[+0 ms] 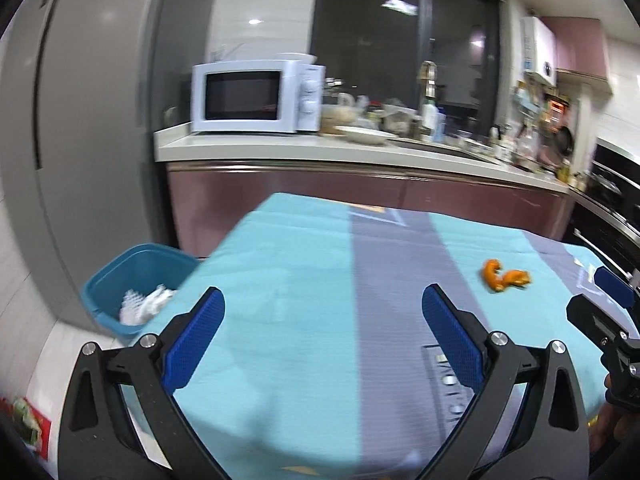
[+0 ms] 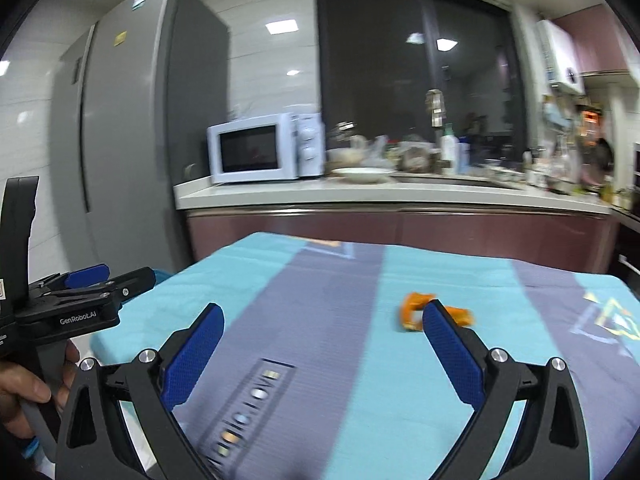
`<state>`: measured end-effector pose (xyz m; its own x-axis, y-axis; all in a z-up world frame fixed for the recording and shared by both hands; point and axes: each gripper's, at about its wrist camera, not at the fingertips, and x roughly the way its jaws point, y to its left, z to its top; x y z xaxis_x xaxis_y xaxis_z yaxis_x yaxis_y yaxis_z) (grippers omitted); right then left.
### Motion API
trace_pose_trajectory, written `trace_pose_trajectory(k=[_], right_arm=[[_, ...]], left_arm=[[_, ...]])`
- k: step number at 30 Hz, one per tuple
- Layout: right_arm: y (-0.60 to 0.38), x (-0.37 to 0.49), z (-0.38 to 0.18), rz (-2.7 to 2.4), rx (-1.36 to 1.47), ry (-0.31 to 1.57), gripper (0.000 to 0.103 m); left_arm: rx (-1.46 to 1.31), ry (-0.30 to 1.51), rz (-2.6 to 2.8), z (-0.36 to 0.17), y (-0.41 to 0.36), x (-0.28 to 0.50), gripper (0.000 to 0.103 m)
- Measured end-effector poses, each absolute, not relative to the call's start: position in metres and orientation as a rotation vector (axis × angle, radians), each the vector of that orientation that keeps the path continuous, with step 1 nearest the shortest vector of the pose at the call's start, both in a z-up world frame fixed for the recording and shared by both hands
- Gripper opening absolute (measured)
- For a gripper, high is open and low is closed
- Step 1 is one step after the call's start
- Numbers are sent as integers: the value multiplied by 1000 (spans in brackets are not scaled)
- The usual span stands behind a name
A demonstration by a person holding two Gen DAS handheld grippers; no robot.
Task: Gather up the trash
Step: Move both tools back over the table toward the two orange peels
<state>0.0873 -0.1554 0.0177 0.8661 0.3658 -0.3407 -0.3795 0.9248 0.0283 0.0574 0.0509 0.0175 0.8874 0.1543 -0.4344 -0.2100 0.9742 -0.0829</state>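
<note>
two grippers show, each held over a table (image 1: pixel 288 264) covered in a teal and grey-purple striped cloth. the left gripper (image 1: pixel 322 314) has its jaws wide apart with nothing between them; it hangs above the near left part of the cloth. the right gripper (image 2: pixel 322 330) also has its jaws spread wide and empty, and its right blue pad overlaps the near edge of the peel in its own camera; whether it touches cannot be told.

one piece of trash lies on the table: a curled orange peel (image 1: pixel 506 275), on the right half of the cloth, on a teal stripe just beside the grey one. its long axis runs roughly left to right across the table, with one end curling up toward the far side.

one blue bin (image 1: pixel 120 276) stands on the floor beside the table's left edge, near the grey fridge (image 2: pixel 132 128). inside it lies one crumpled white tissue (image 1: pixel 146 305).

beyond the table one white microwave (image 1: pixel 256 96) sits on the kitchen worktop with a white plate (image 1: pixel 366 133) and blurred clutter to its right

a hand (image 2: pixel 24 392) grips the left gripper's handle
</note>
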Motion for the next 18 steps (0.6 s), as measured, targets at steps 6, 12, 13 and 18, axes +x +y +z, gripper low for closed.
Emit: trace_pose_trajectory(k=[6, 12, 13, 18], right_arm=[[-188, 78, 12, 244, -30, 341, 96], [-213, 75, 3, 154, -17, 362, 96], [-215, 75, 3, 149, -14, 365, 96], [-230, 78, 0, 99, -6, 377, 96]], left_arm=[[-80, 444, 89, 14, 9, 73, 97], [-44, 430, 17, 15, -18, 86, 97], [-41, 429, 8, 16, -20, 87, 97], [-31, 441, -16, 14, -31, 101, 97]])
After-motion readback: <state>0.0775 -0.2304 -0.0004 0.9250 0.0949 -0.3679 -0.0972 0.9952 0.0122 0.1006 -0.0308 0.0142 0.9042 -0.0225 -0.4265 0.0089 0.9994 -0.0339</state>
